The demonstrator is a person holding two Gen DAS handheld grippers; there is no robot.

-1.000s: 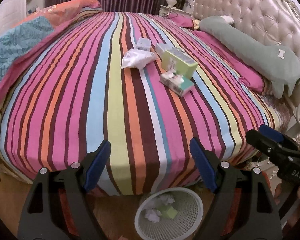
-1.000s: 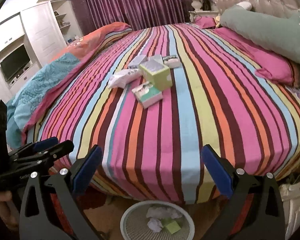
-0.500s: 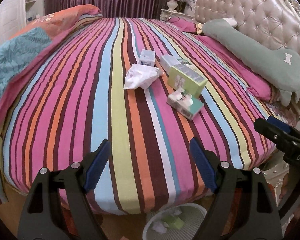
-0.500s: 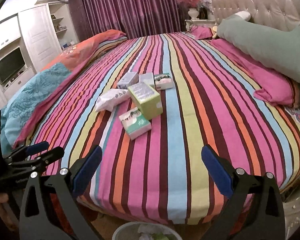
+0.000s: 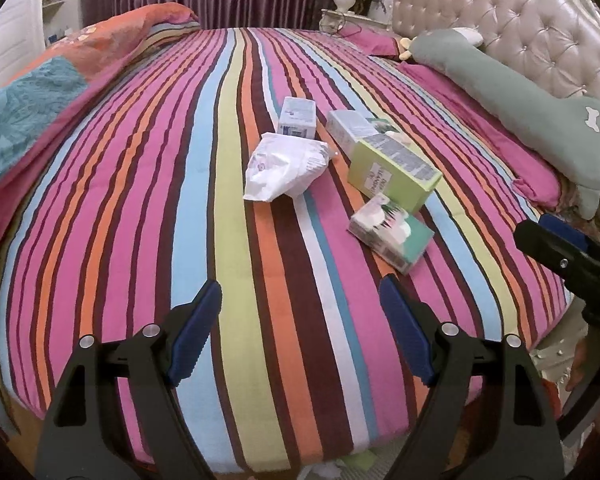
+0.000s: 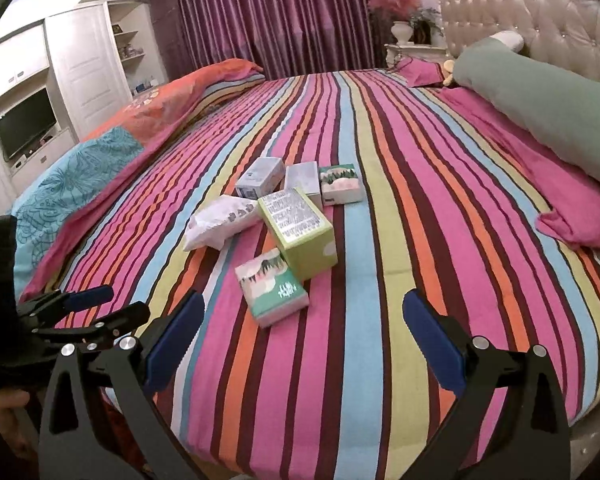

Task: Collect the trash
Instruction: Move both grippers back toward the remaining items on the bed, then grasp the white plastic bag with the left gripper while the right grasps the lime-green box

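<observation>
Five boxes (image 6: 302,236), one white packet (image 6: 220,222) on bed (image 6: 380,320).

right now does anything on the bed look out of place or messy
Yes: a huddle of litter sits mid-bed: a crumpled white packet, a green box lying tilted, and several small cartons strewn at odd angles. Nothing looks spilled.
</observation>
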